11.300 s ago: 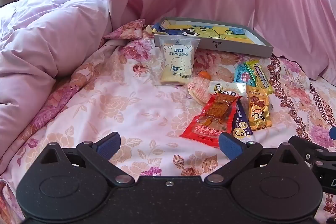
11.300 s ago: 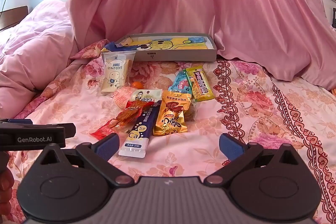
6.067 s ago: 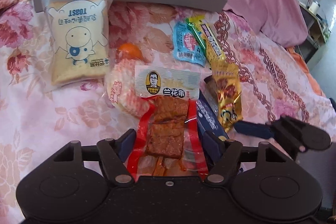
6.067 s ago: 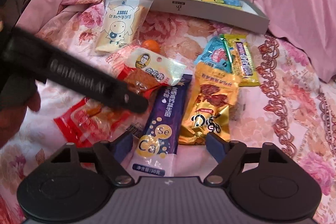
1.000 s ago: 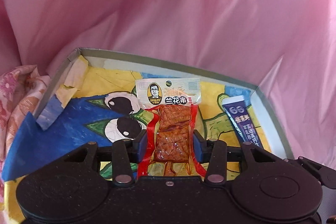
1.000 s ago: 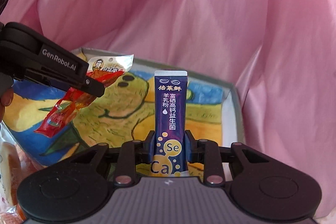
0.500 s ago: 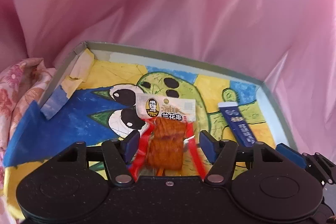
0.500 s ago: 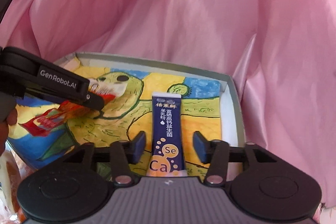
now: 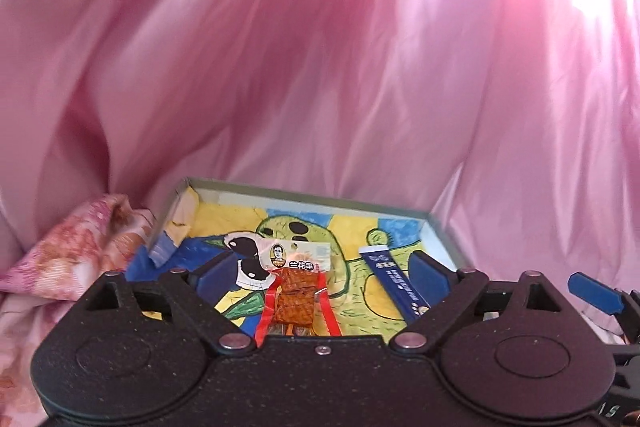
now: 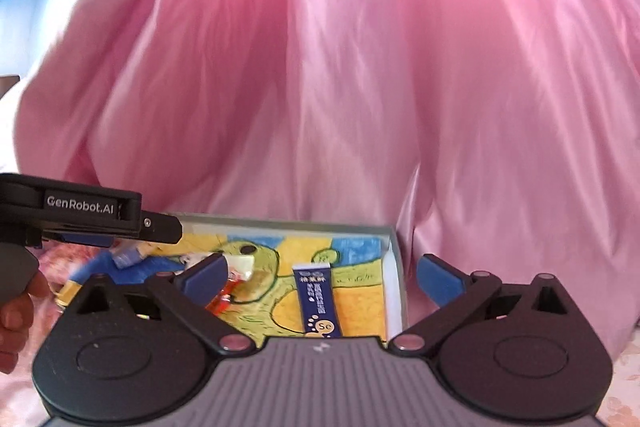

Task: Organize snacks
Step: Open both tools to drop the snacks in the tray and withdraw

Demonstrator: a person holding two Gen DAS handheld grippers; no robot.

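Grey tray (image 9: 438, 227), painted liner, in front of a pink curtain (image 9: 320, 67).
Red snack packet (image 9: 298, 291): flat in tray, centre.
Blue sachet (image 10: 318, 301): flat in tray, right of packet.
Left gripper (image 9: 320, 271): jaws opening, nothing gripped.
Right gripper (image 10: 320, 275): jaws opening, nothing gripped.

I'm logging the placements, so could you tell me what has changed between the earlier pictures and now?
Both snacks were carried from the bedspread into the grey box and let go. The red snack pack now lies free between the opening jaws of the left gripper; the blue sachet lies free before the right gripper, also opening. Both grippers have pulled back. The box stayed against the pink quilt.
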